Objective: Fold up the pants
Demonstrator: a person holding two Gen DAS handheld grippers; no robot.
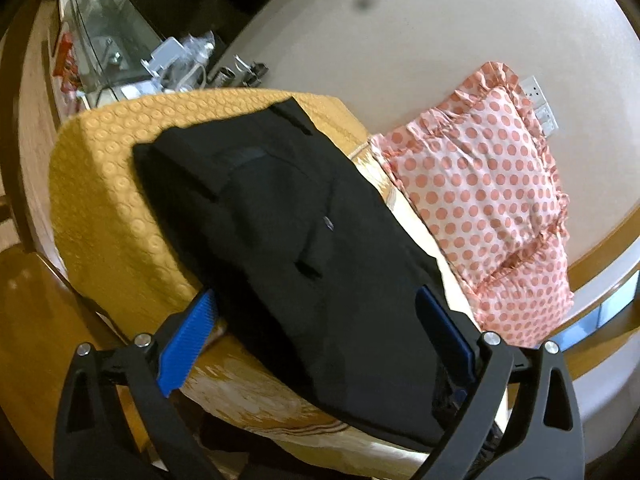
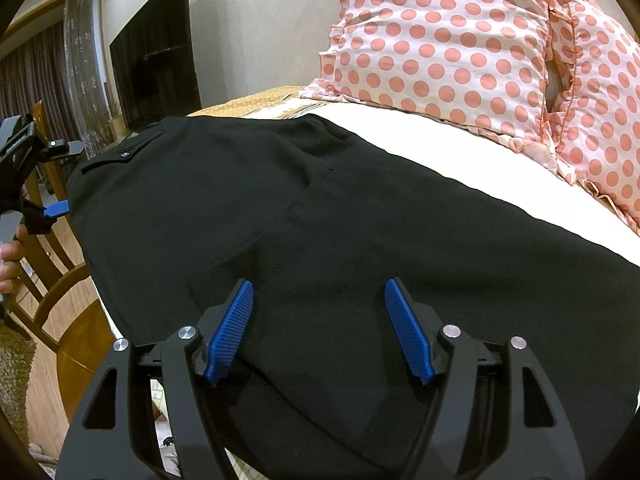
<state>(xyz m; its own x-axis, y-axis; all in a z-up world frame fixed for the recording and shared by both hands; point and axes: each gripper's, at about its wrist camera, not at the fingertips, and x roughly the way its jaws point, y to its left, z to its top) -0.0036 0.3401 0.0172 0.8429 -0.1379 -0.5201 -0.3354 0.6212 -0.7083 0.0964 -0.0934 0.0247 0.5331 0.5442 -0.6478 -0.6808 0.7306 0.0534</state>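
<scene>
Black pants [image 2: 320, 220] are being kept spread flat on the bed [image 1: 104, 184], near polka-dot pillows [image 2: 440, 40]. Both left gripper [image 1: 316, 332] and right gripper [image 2: 320, 328] jaws are being held wide open over the fabric, nothing gripped.

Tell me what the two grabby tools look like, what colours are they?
Both match. The right tool has black plastic arms with triangle-shaped holes, round silver bolts at the joints, and two bright blue fingers covered in tiny ridges. The left tool is the same: black frame, silver bolts, ridged blue fingers. No cables or writing show, and no sleeve is visible.
</scene>
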